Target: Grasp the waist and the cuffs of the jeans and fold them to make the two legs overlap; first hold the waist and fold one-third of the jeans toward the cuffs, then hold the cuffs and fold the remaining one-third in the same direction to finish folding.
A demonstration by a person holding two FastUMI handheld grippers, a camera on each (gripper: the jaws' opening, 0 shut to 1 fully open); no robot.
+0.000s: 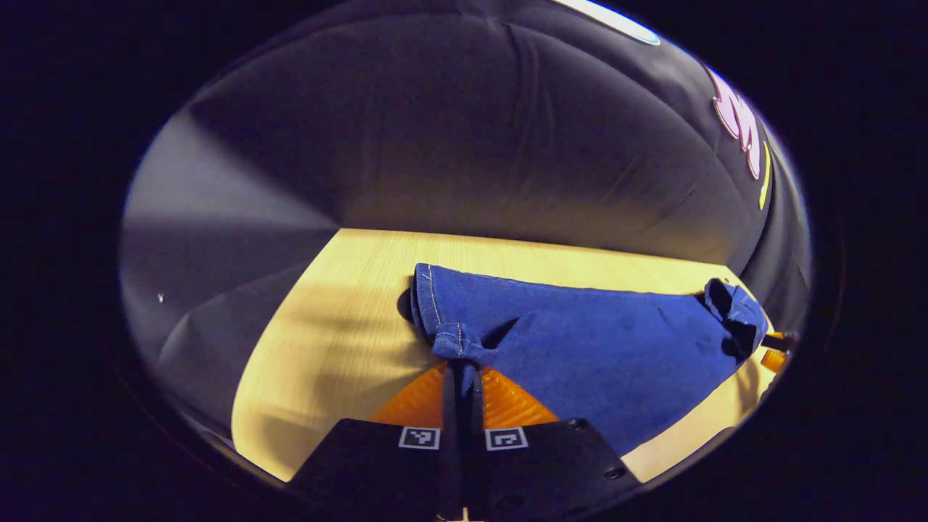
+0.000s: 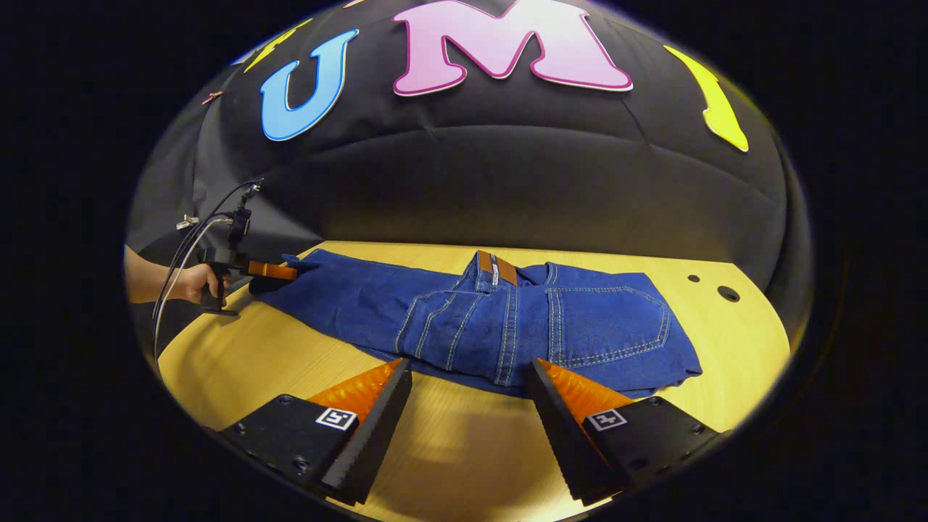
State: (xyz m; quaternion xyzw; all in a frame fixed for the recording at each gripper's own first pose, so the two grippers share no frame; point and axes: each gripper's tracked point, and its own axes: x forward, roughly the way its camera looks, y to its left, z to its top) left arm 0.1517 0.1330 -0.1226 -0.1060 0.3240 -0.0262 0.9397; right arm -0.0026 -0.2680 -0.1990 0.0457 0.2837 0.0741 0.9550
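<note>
- the jeans (image 2: 500, 322) lie flat on the wooden table (image 2: 449, 442), and the two legs look already laid one over the other, back pockets up.
- in the right gripper view the waist (image 2: 507, 272) with its brown patch is at 12 o'clock of the garment and the legs run away toward 9 o'clock.
- the cuffs (image 1: 453, 341) are pinched by the left gripper (image 1: 461, 370); its orange fingers are closed together on the hem, so the cloth bunches there.
- i judge this grip is to keep the leg end steady while the other end gets handled.
- the right gripper (image 2: 470, 377) hovers just at 6 o'clock of the hip part, its jaws wide apart and holding nothing.
- it seems lined up to take the waist side for the first third fold, but this is only my guess.
- far at 9 o'clock a hand (image 2: 194, 281) holds the left gripper's handle with cables hanging.
- no container is on the table; only two small holes (image 2: 728, 293) in the board at 2 o'clock.
</note>
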